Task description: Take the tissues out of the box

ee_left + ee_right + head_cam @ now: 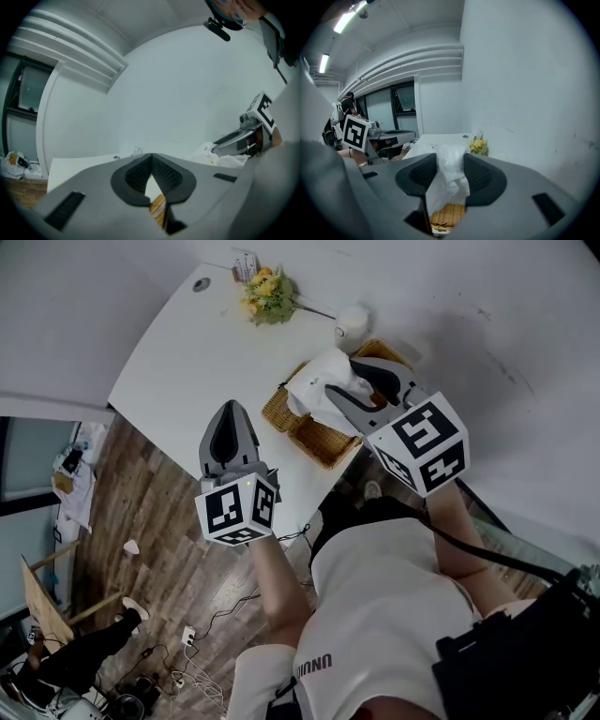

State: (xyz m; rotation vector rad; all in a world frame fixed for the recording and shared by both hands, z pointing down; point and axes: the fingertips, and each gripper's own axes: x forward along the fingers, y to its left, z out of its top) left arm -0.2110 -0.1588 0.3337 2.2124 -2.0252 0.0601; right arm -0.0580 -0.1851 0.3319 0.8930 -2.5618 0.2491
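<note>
Right hand-held gripper (450, 158) grasps white tissue (449, 183) over wicker box (323, 439); left hand-held gripper (151, 158) closed, empty. Shirt (375, 606) print: "UNUU".

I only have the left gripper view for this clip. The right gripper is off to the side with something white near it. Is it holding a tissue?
Observer: Yes. In the right gripper view, the right gripper has its jaws closed on a tissue.
Operator: Where is the tissue coming from?
Observer: The head view shows it hanging over a wicker box at the edge of the table.
Operator: Where is my left gripper?
Observer: In the head view, the left gripper is beside the box, not touching it.
</note>
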